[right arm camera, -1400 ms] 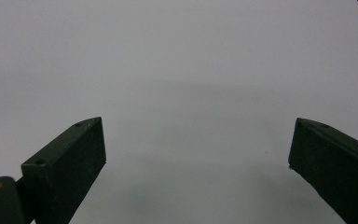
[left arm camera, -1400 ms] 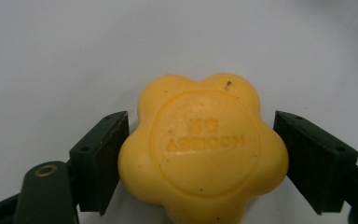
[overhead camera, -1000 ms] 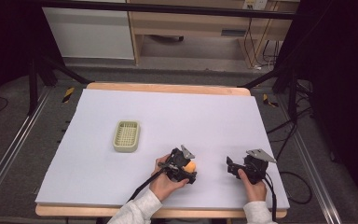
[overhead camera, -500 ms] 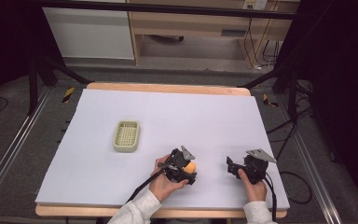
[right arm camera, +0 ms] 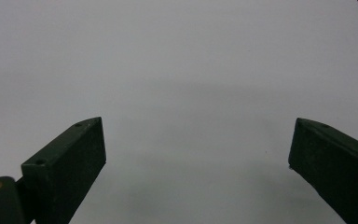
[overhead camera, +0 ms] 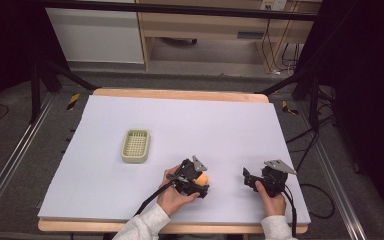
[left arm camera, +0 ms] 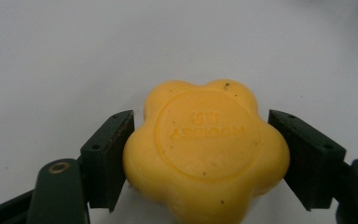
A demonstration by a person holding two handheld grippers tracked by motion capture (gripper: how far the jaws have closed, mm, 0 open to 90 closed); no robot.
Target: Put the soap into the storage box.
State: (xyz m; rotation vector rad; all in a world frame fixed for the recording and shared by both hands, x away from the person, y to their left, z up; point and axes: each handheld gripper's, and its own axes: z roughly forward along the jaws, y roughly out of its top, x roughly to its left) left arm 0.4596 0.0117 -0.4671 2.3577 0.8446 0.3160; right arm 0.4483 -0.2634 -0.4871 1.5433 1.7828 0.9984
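Low and centre in the high view, the left tool (overhead camera: 196, 181) pinches the flower-shaped yellow soap (left arm camera: 205, 149) on the tabletop (overhead camera: 230, 125). Soap is likely rigid, light, slippery; grip opposite lobes. Right tool (overhead camera: 254, 181) stands spread.

A yellow soap (left arm camera: 206, 149) sits at the lower middle of the frame, shaped like a flower with rounded lobes and a raised round disc on top that carries embossed lettering too faint to read. The left gripper (left arm camera: 200, 161) closes on it from both sides — one black pad presses its lower-left lobe, the other touches its right lobe. Small dark specks dot the soap. Behind it a plain white surface (left arm camera: 74, 56) spreads across the whole upper frame.
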